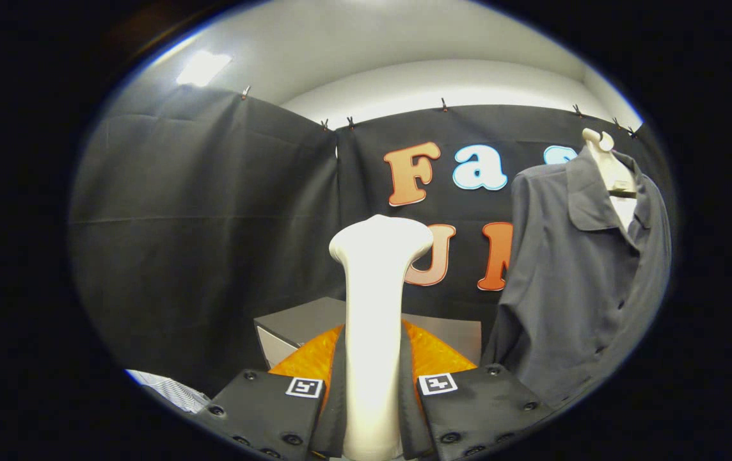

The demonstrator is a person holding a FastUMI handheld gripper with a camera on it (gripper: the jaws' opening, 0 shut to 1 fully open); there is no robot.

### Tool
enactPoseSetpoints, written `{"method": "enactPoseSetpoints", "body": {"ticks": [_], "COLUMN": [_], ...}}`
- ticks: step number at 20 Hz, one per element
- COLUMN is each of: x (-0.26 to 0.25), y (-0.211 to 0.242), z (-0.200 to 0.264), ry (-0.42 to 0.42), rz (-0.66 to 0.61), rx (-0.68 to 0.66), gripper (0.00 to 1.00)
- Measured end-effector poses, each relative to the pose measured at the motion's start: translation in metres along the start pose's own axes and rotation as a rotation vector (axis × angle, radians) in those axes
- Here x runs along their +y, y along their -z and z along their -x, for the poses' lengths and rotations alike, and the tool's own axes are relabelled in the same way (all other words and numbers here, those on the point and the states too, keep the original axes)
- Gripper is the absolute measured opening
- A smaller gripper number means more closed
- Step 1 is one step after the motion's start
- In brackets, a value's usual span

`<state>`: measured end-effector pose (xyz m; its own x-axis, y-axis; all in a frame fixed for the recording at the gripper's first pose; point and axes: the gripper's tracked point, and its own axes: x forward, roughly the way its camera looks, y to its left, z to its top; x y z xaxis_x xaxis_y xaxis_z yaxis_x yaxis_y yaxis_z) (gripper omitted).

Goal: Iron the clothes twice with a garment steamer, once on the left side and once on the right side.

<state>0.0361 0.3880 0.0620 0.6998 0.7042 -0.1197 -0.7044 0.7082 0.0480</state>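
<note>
White garment steamer (373, 333) upright, clamped between both fingers of the gripper (371, 410), flared head topmost, grey shirt (580, 275) hung on a pale hanger (609, 163) to the steamer's right and apart from it, grey box (305, 323) behind the steamer's handle.

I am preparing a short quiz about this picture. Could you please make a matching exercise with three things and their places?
Things:
1. garment steamer
2. grey shirt
3. grey box

Places:
A. hanging on a pale hanger, to the right beyond the fingers
B. low down behind the steamer
C. upright between the fingers of the gripper, which press on its handle

Pairs: 1-C, 2-A, 3-B
</note>
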Motion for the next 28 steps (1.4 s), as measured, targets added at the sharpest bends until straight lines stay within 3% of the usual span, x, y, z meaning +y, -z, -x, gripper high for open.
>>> {"method": "enactPoseSetpoints", "body": {"ticks": [5, 13, 22, 28], "x": [-0.045, -0.131, -0.202, -0.239], "y": [-0.011, 0.009, 0.021, 0.041], "z": [0.072, 0.152, 0.192, 0.182], "ry": [0.019, 0.078, 0.145, 0.186], "rz": [-0.03, -0.04, -0.015, -0.03], "rx": [-0.066, -0.095, -0.114, -0.109], "gripper": [0.41, 0.4, 0.4, 0.4]}}
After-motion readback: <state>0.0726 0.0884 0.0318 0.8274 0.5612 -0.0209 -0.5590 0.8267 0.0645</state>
